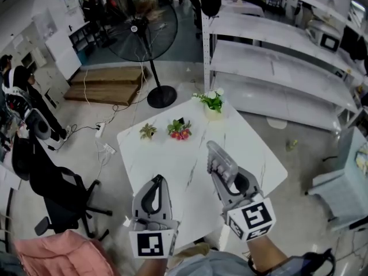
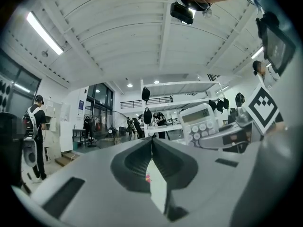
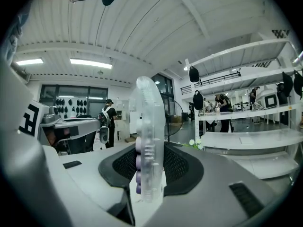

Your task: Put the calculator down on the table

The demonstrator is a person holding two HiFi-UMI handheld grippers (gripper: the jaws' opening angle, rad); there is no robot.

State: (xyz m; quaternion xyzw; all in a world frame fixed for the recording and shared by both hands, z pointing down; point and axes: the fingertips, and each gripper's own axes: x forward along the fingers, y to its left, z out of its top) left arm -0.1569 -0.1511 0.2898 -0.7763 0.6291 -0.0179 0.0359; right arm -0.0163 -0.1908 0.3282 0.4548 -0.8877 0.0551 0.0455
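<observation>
My right gripper [image 1: 220, 171] is shut on a pale calculator [image 1: 221, 161] and holds it in the air over the near half of the white table [image 1: 259, 154]. In the right gripper view the calculator [image 3: 148, 145] stands edge-on between the jaws, with purple keys on its left face. The left gripper view shows its key face [image 2: 201, 122], with the right gripper [image 2: 236, 135] below it. My left gripper [image 1: 157, 181] hovers at the table's near edge, left of the calculator. Its tips [image 2: 151, 139] meet, with nothing between them.
On the table's far half stand a pot of white flowers [image 1: 213, 102], a small green plant [image 1: 148, 131] and a red-and-green bunch [image 1: 179, 129]. A standing fan [image 1: 144, 33] is beyond the table. White shelving [image 1: 276, 56] is at the right; a black chair [image 1: 57, 194] and a person [image 1: 23, 91] are at the left.
</observation>
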